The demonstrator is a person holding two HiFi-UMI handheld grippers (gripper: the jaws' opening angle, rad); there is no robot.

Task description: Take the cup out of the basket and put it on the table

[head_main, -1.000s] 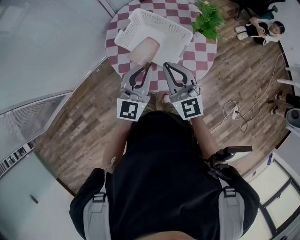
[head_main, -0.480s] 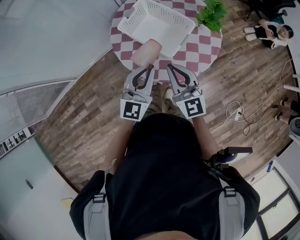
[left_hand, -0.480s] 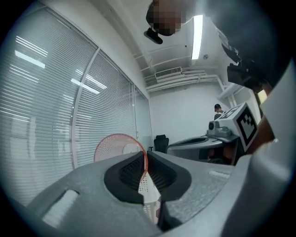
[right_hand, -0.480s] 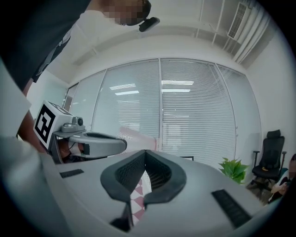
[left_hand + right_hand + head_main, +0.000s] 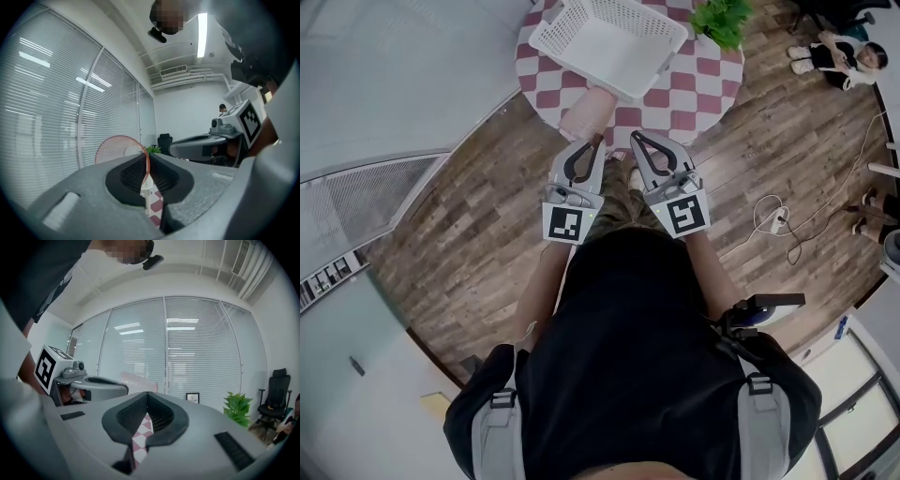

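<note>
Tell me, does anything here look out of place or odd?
Only the pink cup: it is out of the white basket but looks tipped on its side at the near edge of the checked table, pinched by its rim in the left gripper. A white cable also lies loose on the floor.

Straight ahead of my left fingers (image 5: 579,157) and right fingers (image 5: 654,155) stands the round table (image 5: 686,96) under its red-and-white checked cloth (image 5: 546,92), carrying a white basket (image 5: 609,42) beyond them and a green plant (image 5: 722,19) far right.
</note>
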